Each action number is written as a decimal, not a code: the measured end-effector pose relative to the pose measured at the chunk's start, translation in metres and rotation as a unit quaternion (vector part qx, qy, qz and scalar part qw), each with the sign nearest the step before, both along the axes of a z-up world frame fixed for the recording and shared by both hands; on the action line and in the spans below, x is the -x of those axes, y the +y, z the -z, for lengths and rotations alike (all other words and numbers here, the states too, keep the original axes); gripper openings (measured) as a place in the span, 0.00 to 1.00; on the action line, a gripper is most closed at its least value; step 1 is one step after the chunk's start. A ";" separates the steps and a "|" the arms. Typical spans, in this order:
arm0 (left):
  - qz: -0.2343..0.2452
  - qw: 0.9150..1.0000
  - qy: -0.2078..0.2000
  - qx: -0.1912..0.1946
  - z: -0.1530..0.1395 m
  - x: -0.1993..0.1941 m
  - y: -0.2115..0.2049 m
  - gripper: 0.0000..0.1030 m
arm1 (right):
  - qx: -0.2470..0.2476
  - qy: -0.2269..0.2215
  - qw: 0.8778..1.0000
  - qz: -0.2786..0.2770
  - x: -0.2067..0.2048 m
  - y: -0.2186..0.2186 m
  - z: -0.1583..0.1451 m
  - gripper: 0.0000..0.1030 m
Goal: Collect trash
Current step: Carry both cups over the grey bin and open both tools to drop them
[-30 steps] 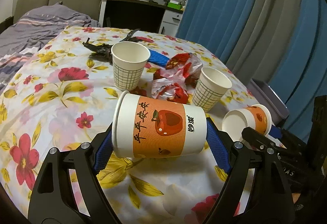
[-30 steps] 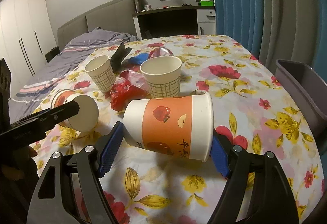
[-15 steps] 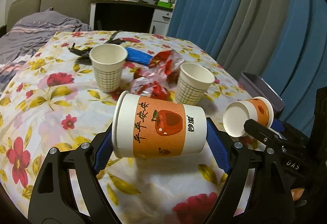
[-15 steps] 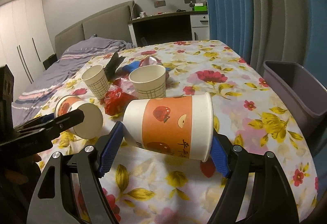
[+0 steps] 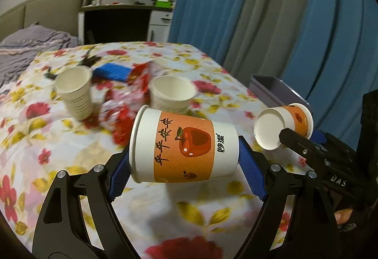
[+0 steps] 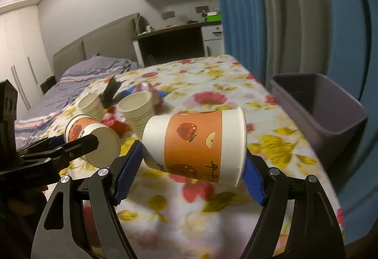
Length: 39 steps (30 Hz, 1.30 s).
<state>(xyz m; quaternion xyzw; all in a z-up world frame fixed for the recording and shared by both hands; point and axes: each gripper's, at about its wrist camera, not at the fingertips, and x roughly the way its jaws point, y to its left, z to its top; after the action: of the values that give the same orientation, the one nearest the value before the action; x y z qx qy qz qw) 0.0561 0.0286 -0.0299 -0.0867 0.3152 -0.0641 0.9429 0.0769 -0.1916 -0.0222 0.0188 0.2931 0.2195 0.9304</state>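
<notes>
**Both grippers loaded, bin next**

Left gripper (image 5: 184, 162) has its blue pads pressed on the two ends of an orange cup (image 5: 184, 147) lying sideways between them, lifted clear of the flowered cloth (image 5: 59, 147); the jaws stand wide only because the cup is long; right gripper (image 6: 189, 164) carries a second orange cup (image 6: 196, 147) the same way, rim to one pad and base to the other.

Taking the scene from the big things down: I see the cloth-covered table with a bed (image 6: 94, 69) behind it; the grey bin (image 6: 330, 112) sits just off the table edge by the blue curtain (image 6: 236, 17), on the right gripper's side, and it looks empty as far as I can see in; two checked paper cups (image 5: 75, 91) stand upright near the middle of the table with a crumpled red wrapper (image 5: 122, 105) between them.

I judge the step in hand to be the carry: both cups are picked and held in the air, neither is over the bin yet; the next move calls for swinging the right cup out past the table edge until it hangs above the bin's mouth, then letting the pads part; the left cup has farther to travel and should follow; the checked cups and wrapper remain to be collected.
</notes>
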 end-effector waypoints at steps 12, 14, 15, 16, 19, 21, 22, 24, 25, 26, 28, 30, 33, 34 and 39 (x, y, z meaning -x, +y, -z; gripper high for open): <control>0.082 0.996 -0.038 0.006 -0.042 -0.071 -0.097 0.78 | 0.013 -0.030 0.994 0.107 -0.045 -0.094 -0.028 0.74; 0.092 0.995 -0.044 0.005 -0.048 -0.088 -0.116 0.78 | 0.016 -0.034 0.991 0.127 -0.056 -0.110 -0.032 0.74; 0.097 0.994 -0.046 0.006 -0.050 -0.097 -0.124 0.78 | 0.017 -0.035 0.990 0.139 -0.062 -0.118 -0.034 0.74; 0.103 0.994 -0.048 0.008 -0.052 -0.108 -0.135 0.78 | 0.018 -0.035 0.988 0.148 -0.068 -0.125 -0.035 0.74; 0.119 0.992 -0.048 0.011 -0.055 -0.134 -0.158 0.78 | 0.019 -0.032 0.983 0.178 -0.088 -0.146 -0.034 0.74; 0.130 0.990 -0.044 0.017 -0.054 -0.151 -0.174 0.78 | 0.021 -0.029 0.981 0.192 -0.099 -0.156 -0.032 0.74; 0.134 0.990 -0.042 0.019 -0.053 -0.160 -0.182 0.78 | 0.021 -0.026 0.980 0.196 -0.104 -0.160 -0.030 0.74; 0.144 0.989 -0.035 0.025 -0.049 -0.178 -0.195 0.78 | 0.022 -0.020 0.978 0.206 -0.114 -0.168 -0.025 0.74; 0.148 0.988 -0.030 0.028 -0.047 -0.187 -0.201 0.78 | 0.024 -0.017 0.977 0.209 -0.118 -0.171 -0.023 0.74; 0.153 0.987 -0.025 0.032 -0.043 -0.195 -0.208 0.78 | 0.026 -0.013 0.977 0.212 -0.122 -0.173 -0.020 0.74; 0.156 0.987 -0.018 0.029 -0.037 -0.206 -0.219 0.78 | 0.028 -0.005 0.976 0.218 -0.128 -0.178 -0.013 0.74; 0.161 0.987 -0.011 0.027 -0.031 -0.217 -0.228 0.78 | 0.027 0.003 0.975 0.220 -0.132 -0.181 -0.006 0.74; 0.166 0.986 0.001 0.026 -0.021 -0.231 -0.237 0.78 | 0.029 0.007 0.975 0.221 -0.134 -0.184 0.000 0.74; 0.168 0.986 0.005 0.025 -0.018 -0.235 -0.240 0.78 | 0.030 0.009 0.975 0.221 -0.136 -0.185 0.001 0.74; 0.171 0.984 0.024 0.036 -0.007 -0.255 -0.249 0.78 | 0.029 0.015 0.975 0.219 -0.140 -0.189 0.006 0.74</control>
<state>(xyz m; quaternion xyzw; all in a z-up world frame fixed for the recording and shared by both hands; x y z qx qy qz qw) 0.3108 -0.2199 -0.0228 -0.0672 0.3451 -0.2338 0.9065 0.2170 -0.3808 -0.0286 0.0594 0.3021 0.0013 0.9514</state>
